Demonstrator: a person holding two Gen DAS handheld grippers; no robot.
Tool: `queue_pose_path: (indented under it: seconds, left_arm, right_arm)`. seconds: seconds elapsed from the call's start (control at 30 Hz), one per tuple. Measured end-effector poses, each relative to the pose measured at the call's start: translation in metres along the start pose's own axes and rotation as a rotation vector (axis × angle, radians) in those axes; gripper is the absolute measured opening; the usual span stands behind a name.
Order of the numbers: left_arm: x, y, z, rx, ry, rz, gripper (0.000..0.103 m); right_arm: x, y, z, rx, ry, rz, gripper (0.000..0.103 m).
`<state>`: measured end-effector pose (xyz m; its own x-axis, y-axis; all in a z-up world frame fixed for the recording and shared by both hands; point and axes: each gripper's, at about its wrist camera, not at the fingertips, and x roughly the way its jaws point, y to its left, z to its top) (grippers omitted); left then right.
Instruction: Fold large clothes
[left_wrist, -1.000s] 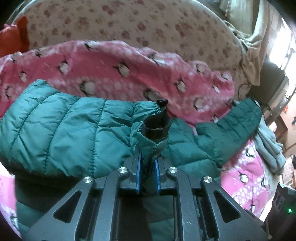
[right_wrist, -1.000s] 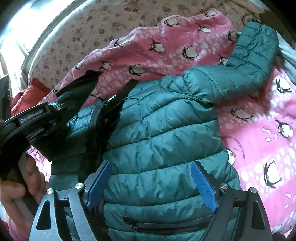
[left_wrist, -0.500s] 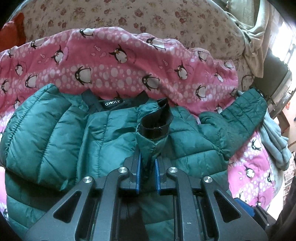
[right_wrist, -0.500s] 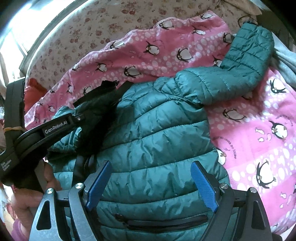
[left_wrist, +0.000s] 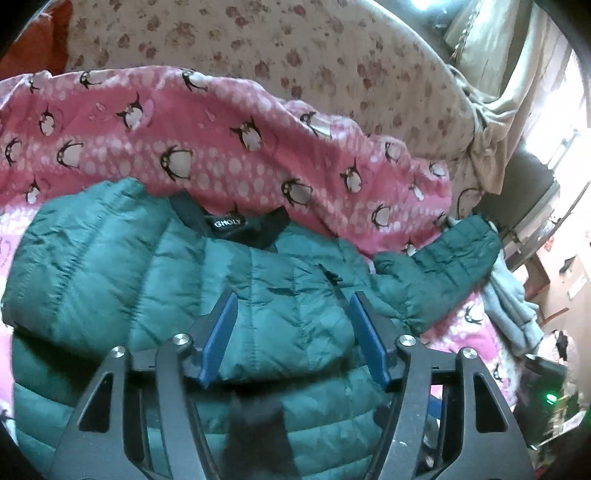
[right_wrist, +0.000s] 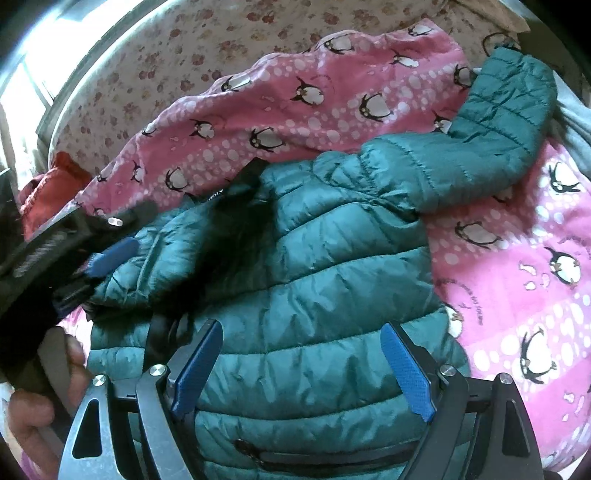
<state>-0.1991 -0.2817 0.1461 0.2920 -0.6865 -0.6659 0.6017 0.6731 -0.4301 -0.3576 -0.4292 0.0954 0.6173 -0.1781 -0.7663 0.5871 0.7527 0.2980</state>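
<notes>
Two tongs hang over one teal puffer jacket (left_wrist: 110, 280), which lies on a pink penguin blanket (left_wrist: 229, 147) spread across a bed with a floral sheet (left_wrist: 295, 48). Left tongs (left_wrist: 293, 330) have just been opening; blue pads stand apart, nothing pinched between them. Right tongs (right_wrist: 301, 363) gape wide, empty, above the jacket's lower front. No containers seen. A dark blurred strip near the left tongs cannot be identified. One sleeve (right_wrist: 498, 118) reaches toward the blanket's edge.
</notes>
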Motion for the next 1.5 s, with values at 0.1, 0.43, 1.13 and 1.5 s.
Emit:
queue_pose_path:
  seconds: [0.1, 0.43, 1.13, 1.5]
  left_arm:
    - [-0.022, 0.02, 0.007, -0.025, -0.013, 0.012, 0.063]
    - [-0.07, 0.129, 0.01, -0.128, -0.074, 0.291, 0.063]
    - [-0.07, 0.21, -0.012, -0.281, -0.022, 0.4, 0.063]
    - [-0.056, 0.197, -0.013, -0.253, 0.001, 0.394, 0.063]
  right_arm:
    - [0.002, 0.003, 0.004, -0.002, 0.0, 0.01, 0.086]
    - [0.03, 0.03, 0.032, -0.036, 0.001, 0.06, 0.086]
    - [0.043, 0.044, 0.08, -0.206, -0.188, -0.111, 0.014]
    - [0.109, 0.007, 0.075, -0.171, -0.027, -0.203, 0.019]
